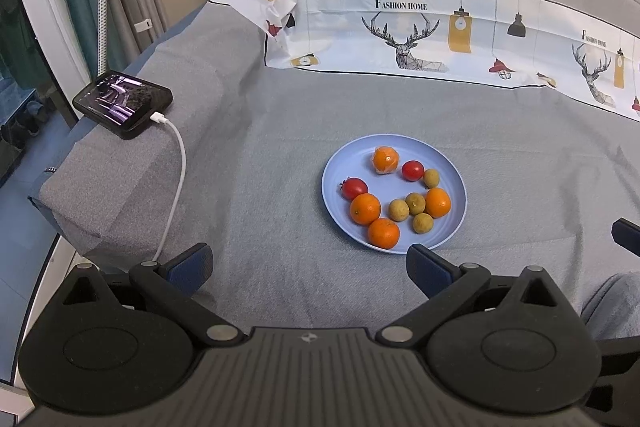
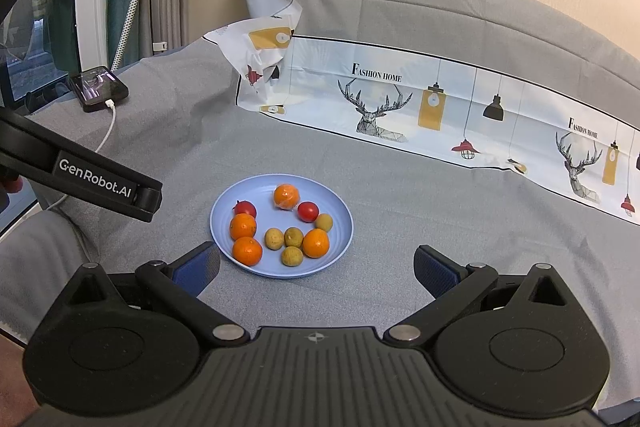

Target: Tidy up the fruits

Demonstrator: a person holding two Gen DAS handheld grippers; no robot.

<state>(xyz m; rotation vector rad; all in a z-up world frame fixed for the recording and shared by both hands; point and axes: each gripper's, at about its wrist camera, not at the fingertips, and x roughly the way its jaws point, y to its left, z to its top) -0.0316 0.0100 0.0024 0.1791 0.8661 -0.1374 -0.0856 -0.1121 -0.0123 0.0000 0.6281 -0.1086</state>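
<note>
Just ahead of fingers (image 2: pixel 316 269): plate (image 2: pixel 340 227)

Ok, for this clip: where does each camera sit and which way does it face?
Left wrist: on the left gripper, low over the grey cloth, facing the blue plate ahead to its right; both its fingers show, open, and the right gripper's fingertip at the right edge.
Right wrist: on the right gripper, facing the plate ahead to its left; its open fingers and the left gripper's side show.
Shared: plate of fruit, phone, deer-print sheet.
</note>
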